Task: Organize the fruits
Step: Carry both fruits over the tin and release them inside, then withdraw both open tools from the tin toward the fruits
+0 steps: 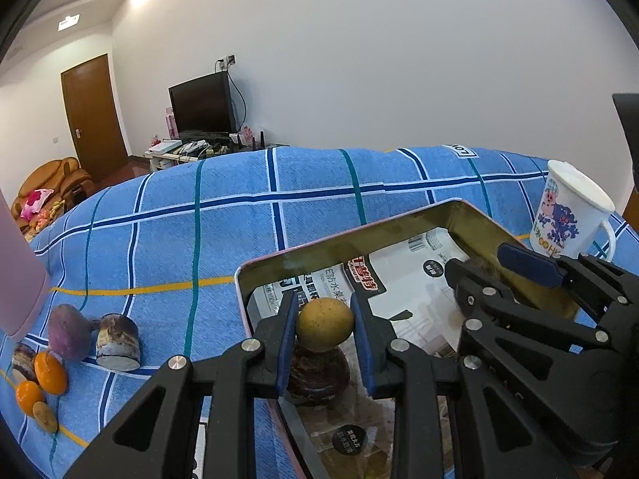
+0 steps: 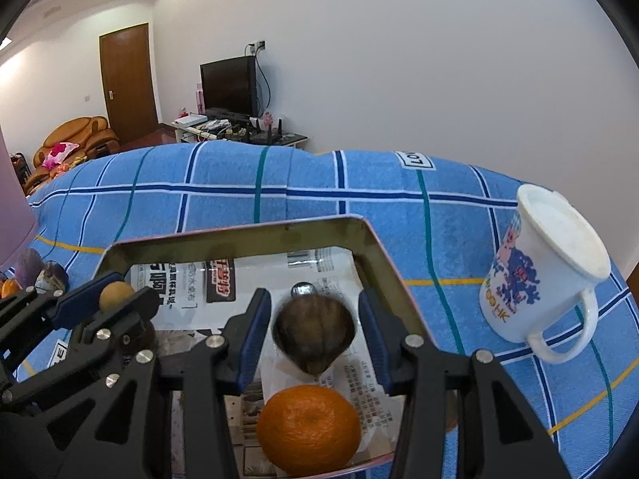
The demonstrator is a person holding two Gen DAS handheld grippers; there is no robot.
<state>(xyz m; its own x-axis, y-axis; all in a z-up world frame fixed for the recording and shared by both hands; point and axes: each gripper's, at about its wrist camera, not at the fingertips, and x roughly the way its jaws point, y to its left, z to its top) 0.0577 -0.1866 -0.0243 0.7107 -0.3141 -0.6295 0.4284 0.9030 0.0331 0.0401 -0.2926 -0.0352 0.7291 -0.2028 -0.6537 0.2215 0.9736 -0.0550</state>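
Observation:
A metal tin tray (image 1: 399, 227) lined with printed paper sits on the blue plaid cloth; it also shows in the right wrist view (image 2: 383, 251). My left gripper (image 1: 324, 327) is shut on a small yellow-brown round fruit (image 1: 324, 323) above a dark brown fruit (image 1: 315, 379) in the tray. My right gripper (image 2: 313, 331) is open, its fingers either side of a blurred brown chestnut-like fruit (image 2: 313, 335) over the tray. An orange (image 2: 307, 429) lies in the tray's near end.
Several fruits lie on the cloth at left: a purple one (image 1: 68, 331), a cut brown piece (image 1: 118, 341) and oranges (image 1: 50, 371). A white printed mug (image 2: 547, 275) stands right of the tray. A pink object (image 1: 16, 279) is at far left.

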